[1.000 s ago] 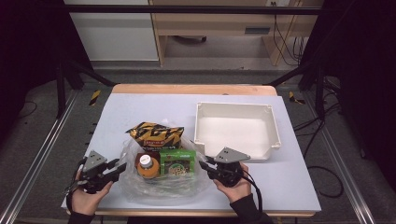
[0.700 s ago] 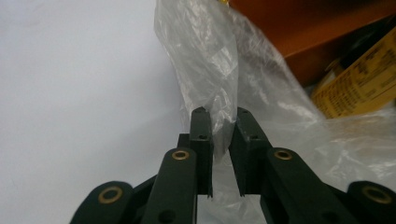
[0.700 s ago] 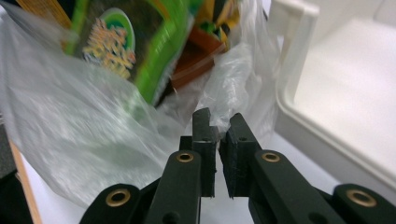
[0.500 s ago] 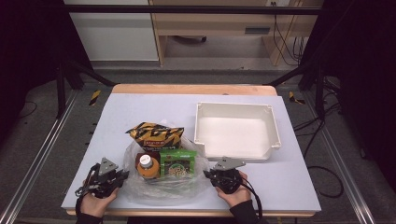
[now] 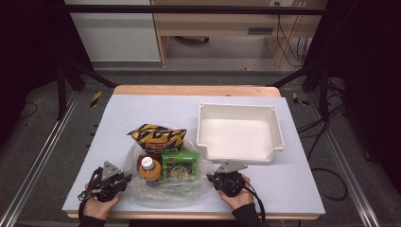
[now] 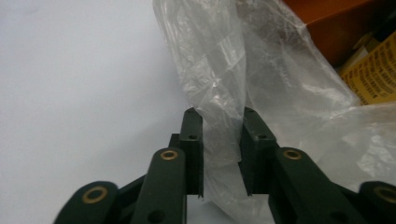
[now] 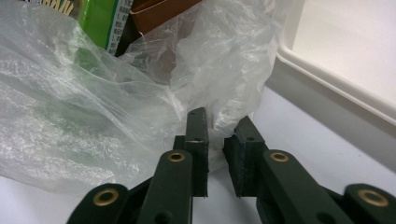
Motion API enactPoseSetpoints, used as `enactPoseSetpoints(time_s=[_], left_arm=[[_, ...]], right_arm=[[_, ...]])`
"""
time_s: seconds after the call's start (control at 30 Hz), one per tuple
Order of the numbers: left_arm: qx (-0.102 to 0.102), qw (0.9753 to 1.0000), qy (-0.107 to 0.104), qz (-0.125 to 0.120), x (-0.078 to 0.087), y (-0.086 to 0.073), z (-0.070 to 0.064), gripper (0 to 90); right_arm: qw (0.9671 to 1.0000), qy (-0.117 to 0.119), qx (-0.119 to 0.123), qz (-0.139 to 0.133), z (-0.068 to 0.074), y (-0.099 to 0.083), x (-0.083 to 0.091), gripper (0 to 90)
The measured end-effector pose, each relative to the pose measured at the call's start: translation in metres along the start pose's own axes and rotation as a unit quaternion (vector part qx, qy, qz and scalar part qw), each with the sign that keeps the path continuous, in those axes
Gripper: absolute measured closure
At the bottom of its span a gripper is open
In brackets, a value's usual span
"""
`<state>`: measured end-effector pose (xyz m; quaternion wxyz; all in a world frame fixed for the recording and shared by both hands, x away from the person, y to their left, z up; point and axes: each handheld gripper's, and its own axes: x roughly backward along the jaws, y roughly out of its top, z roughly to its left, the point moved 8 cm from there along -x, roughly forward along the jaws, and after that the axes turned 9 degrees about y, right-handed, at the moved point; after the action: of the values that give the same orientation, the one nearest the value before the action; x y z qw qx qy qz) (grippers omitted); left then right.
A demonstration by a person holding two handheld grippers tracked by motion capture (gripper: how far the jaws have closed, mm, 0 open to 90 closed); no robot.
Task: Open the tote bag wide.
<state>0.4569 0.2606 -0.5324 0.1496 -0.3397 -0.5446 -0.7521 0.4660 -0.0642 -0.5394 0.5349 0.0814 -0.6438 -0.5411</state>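
clear plastic caught between both sets of jaws

clear plastic bag (image 5: pixel 165 182) lies at the near edge of the pale table (image 5: pixel 142 113), spread flat and crumpled around three things. a bottle (image 5: pixel 148 167) with a white cap and amber contents lies inside it, just beside a green packet (image 5: pixel 179 165) on its right. a yellow and black snack bag (image 5: pixel 153 136) sits at the far side of the bag, touching the other two.

left gripper (image 6: pixel 218 154) is down low at the bag's left edge, and in the left gripper view a fold of the film (image 6: pixel 224 93) runs straight between its jaws, which stand a narrow gap apart with the plastic threaded through. whether they pinch it i cannot tell; a slit of daylight shows either side of the fold.

over to the right gripper (image 7: pixel 219 156), at the bag's right edge, close to the white tray (image 5: pixel 239 132). its jaws stand narrowly apart too, tips right at a bunched tuft of plastic (image 7: pixel 224 79), the film reaching down between them. the tray's rim (image 7: pixel 327 79) shows just to the right in that view, near but not touching the gripper.

both hands rest on the table's near edge, well apart, the bag between them.
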Motion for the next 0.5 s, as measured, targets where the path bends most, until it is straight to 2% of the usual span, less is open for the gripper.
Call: enactPoseSetpoints(time_s=[0.03,0.07,0.1,0.27,0.33,0.4,0.5], left_arm=[[0.005,1.0000,0.000,-0.002,0.000,0.000,0.002,67.5],[0.005,1.0000,0.000,-0.002,0.000,0.000,0.002,65.5],[0.012,0.9999,-0.003,-0.005,0.001,0.001,0.004,63.8],[0.025,0.9994,-0.007,-0.023,0.005,0.004,0.007,57.9],[0.033,0.9987,-0.008,-0.037,0.009,0.007,0.009,56.2],[0.040,0.9979,-0.010,-0.050,0.014,0.010,0.011,50.5],[0.058,0.9957,-0.016,-0.070,0.020,0.016,0.013,46.8]], right_arm=[[1.0000,-0.001,-0.001,-0.001,0.000,0.000,0.001,74.4],[1.0000,-0.001,-0.001,-0.001,0.000,0.000,0.001,74.4],[1.0000,-0.003,0.000,-0.007,-0.001,0.002,0.003,70.1],[0.9995,-0.005,0.007,-0.029,0.000,0.008,0.011,61.7],[0.9992,-0.004,0.007,-0.038,0.001,0.011,0.015,58.1],[0.9989,-0.001,0.007,-0.047,0.002,0.014,0.018,53.9],[0.9983,0.000,0.012,-0.057,0.003,0.017,0.021,49.4]])
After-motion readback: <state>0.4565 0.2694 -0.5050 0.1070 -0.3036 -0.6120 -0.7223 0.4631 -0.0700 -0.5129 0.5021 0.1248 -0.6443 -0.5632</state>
